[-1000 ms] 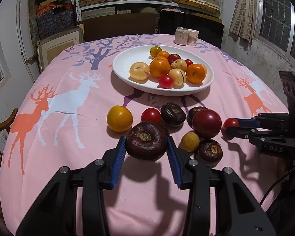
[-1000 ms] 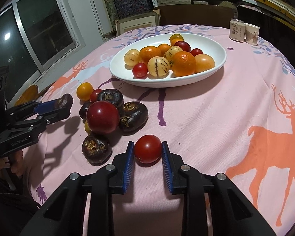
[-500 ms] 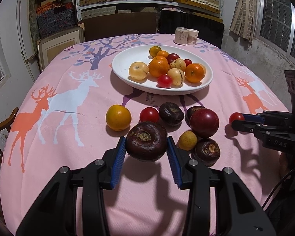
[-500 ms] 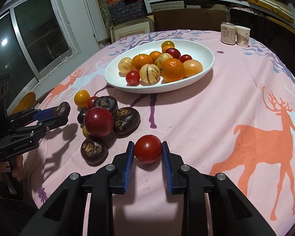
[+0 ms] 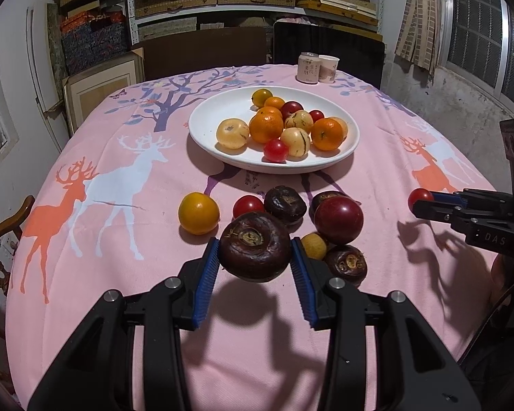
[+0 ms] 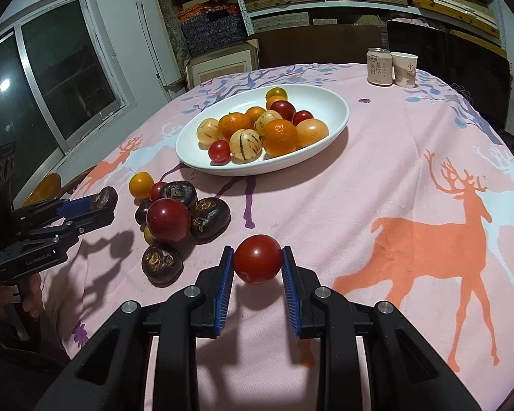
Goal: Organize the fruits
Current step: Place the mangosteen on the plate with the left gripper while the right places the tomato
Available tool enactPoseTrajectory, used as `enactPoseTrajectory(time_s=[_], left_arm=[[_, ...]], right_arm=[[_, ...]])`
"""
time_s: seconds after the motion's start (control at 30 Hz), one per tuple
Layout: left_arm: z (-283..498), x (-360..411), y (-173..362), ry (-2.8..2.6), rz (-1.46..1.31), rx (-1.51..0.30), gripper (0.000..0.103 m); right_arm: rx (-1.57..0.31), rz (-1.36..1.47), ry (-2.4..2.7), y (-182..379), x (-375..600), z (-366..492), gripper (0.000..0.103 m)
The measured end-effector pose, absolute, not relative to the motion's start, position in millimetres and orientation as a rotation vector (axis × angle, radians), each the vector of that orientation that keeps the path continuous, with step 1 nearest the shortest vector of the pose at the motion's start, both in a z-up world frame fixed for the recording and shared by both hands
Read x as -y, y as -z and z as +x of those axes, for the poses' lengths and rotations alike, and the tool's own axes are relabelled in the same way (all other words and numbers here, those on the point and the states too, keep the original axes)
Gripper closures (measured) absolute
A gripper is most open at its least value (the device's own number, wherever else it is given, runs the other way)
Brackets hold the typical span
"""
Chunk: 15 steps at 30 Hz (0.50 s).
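Note:
My left gripper (image 5: 255, 267) is shut on a dark brown water chestnut (image 5: 255, 245) and holds it above the pink cloth, near the loose fruit. My right gripper (image 6: 257, 270) is shut on a red cherry tomato (image 6: 257, 258), also lifted; it shows in the left wrist view (image 5: 419, 198) at the right. A white oval bowl (image 5: 209, 120) at the table's middle holds oranges, pale striped fruits and red tomatoes. Loose on the cloth lie a yellow-orange fruit (image 5: 198, 213), a red tomato (image 5: 247, 206), a big dark red fruit (image 5: 338, 219) and several water chestnuts (image 5: 285, 203).
A drink can (image 5: 307, 67) and a paper cup (image 5: 328, 68) stand at the table's far edge. Dark chairs and shelves of boxes are behind the table. A wooden chair back (image 5: 3, 236) is at the left edge. The round table is covered by a deer-print cloth (image 5: 102, 188).
Both grippers have risen and pulled back a little with their fruit held. The right gripper has moved right, away from the loose fruit.

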<state>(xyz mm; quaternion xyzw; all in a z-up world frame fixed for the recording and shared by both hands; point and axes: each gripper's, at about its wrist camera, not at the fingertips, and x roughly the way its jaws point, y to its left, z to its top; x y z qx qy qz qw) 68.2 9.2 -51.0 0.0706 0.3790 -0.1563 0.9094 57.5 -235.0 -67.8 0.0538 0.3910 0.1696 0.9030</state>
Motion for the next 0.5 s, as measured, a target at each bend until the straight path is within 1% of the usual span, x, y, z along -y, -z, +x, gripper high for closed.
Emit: enactPoseTrajectory(time_s=[0.13,0.3,0.5], left_arm=[[70.5,-7.9,40.5,0.324,0.146,-0.762,0.062],[83.7,-6.7,14.1,0.32,0.157,-0.715,0.062],[125.6,0.7,-13.1,0.314,0.142,-0.695,0.062]], right_arm=[[-0.787,0.118,-0.338,57.1,243.9,58.2,0.075],[-0.723,0.123,-0.307,27.9,261.5,67.1,0.075],[-0.659,0.144,-0.278,-2.2,275.1,96.9,0.075]])
